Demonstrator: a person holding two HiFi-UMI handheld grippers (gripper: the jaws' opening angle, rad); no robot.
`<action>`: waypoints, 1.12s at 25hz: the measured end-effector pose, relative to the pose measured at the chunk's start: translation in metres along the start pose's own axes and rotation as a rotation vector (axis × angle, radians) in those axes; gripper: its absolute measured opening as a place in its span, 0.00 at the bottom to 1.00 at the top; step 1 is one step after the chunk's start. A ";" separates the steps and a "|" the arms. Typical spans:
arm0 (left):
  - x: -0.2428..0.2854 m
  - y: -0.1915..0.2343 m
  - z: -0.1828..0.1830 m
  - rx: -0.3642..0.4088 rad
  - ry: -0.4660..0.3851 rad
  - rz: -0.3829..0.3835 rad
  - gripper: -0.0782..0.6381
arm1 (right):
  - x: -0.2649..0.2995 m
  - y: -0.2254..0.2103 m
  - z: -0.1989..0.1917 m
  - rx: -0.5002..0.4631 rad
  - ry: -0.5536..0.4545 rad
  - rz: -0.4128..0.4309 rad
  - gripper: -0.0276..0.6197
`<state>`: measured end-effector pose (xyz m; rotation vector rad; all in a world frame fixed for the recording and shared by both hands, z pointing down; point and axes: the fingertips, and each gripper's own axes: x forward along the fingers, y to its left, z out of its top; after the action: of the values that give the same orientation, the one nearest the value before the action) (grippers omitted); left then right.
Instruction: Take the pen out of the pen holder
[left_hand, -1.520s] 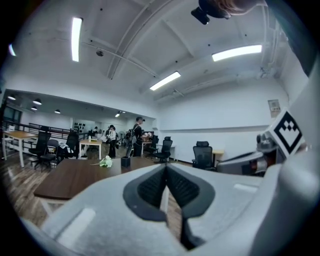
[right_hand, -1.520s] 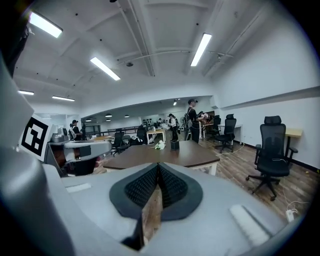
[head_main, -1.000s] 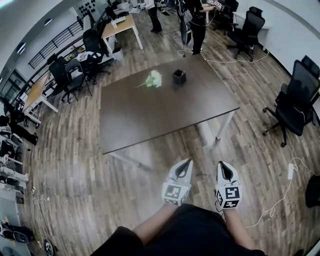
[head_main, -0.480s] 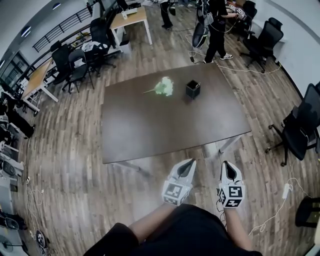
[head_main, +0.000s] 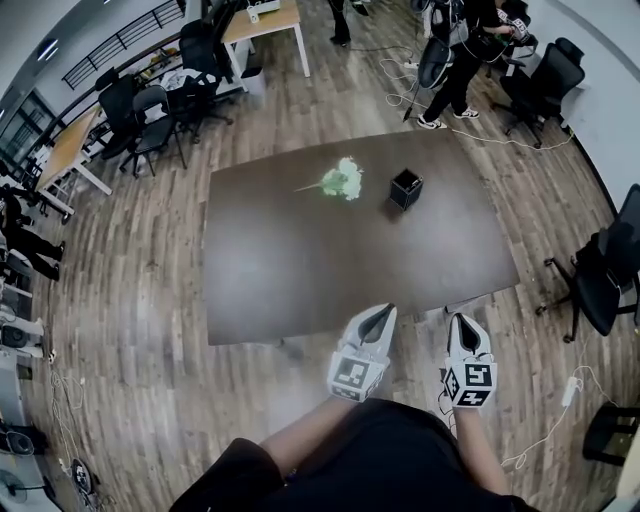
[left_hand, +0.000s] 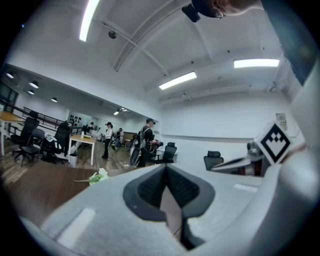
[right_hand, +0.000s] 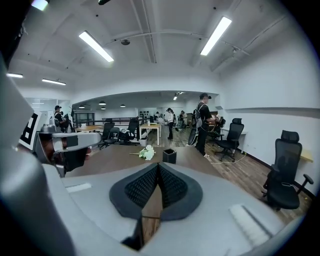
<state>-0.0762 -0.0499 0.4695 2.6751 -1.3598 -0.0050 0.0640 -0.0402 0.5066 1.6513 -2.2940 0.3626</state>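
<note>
The pen holder (head_main: 405, 188) stands on the tabletop (head_main: 300, 265), flowers (head_main: 343, 180) just left of it; I can't see its pen. My left tongs (head_main: 387, 309) and right tongs (head_main: 462, 320), pinched together and empty, hang well short of it. I'd approach, then spread one pair.

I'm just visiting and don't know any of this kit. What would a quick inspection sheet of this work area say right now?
Surface: dark brown table, mostly bare.
Job's things: black pen holder upright toward the table's far side; a pen in it cannot be made out.
Clutter: bunch of pale green flowers lying beside the holder, apart from it.
Grippers: left gripper and right gripper both shut and empty, held at the table's near edge, far from the holder.
Cables: white cable on the wood floor at the right.
Surroundings: open office with black chairs, a wooden desk and a person standing beyond the table.
</note>
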 end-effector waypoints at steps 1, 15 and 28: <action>0.005 0.013 0.000 0.001 -0.003 0.006 0.11 | 0.011 0.003 0.003 -0.007 0.004 0.002 0.04; 0.036 0.069 -0.012 -0.067 0.016 0.021 0.11 | 0.087 0.022 0.016 -0.066 0.059 0.046 0.04; 0.137 0.102 -0.021 -0.104 0.076 0.112 0.11 | 0.192 -0.041 0.050 -0.030 0.029 0.169 0.05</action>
<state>-0.0758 -0.2173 0.5112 2.4852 -1.4423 0.0368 0.0409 -0.2393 0.5333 1.4324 -2.4125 0.3849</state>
